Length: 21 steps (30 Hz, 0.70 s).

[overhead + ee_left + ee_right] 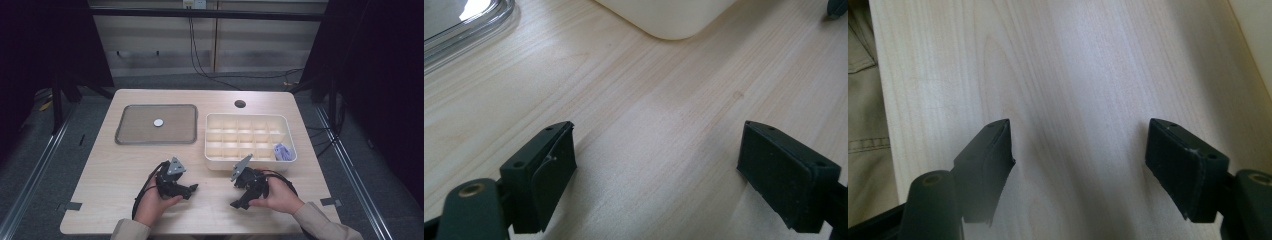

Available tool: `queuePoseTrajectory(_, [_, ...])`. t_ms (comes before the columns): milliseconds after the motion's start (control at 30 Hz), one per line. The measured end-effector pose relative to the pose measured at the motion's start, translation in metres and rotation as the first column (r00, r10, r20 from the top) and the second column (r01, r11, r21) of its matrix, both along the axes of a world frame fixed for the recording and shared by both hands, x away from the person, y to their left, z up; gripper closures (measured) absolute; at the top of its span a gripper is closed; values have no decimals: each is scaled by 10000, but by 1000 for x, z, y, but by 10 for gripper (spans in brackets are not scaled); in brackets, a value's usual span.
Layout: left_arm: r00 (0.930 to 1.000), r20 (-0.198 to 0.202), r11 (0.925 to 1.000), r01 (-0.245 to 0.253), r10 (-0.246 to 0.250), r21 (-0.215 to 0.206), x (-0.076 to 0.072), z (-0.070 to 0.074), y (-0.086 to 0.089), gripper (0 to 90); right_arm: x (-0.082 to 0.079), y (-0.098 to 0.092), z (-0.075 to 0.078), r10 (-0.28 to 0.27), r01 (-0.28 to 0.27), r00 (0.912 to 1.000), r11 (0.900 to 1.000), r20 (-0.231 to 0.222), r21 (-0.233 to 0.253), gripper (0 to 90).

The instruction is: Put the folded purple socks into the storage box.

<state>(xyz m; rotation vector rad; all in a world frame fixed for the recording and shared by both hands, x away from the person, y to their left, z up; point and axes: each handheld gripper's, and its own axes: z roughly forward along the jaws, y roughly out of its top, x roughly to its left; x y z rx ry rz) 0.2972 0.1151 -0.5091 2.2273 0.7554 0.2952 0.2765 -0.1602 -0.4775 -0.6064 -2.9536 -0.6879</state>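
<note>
Both grippers, left (192, 189) and right (236, 204), rest wide open, empty, near the table's (110, 170) front edge, below the box (248, 161).

From the high view I can't make out what the small pale disc (158, 122) on the tray (125, 125) is, nor the purple thing (283, 151) in the divided box (285, 125); both are too small. In the left gripper view the tray (469, 30) and box (669, 20) are cut off at the top edge. My forearms leave the high view's bottom edge.
</note>
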Motion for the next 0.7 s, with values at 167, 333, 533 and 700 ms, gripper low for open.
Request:
queuePoseTrajectory(167, [10000,-4,10000,13,-13,-36,0,0,0,147,-2,-3,-2,92,-94,9998,9999,154,143,244])
queuePoseTrajectory(333, [10000,4,10000,8,-8,-46,0,0,0,147,-3,-6,-4,87,-100,9993,9992,362,383,241])
queuePoseTrajectory(533, [10000,1,10000,12,-12,-47,0,0,0,147,-8,-11,-7,-24,-16,9984,9976,572,691,218])
queuePoseTrajectory(700, [10000,1,10000,12,-12,-49,0,0,0,147,-11,-13,-10,66,-158,9948,9958,1013,903,201])
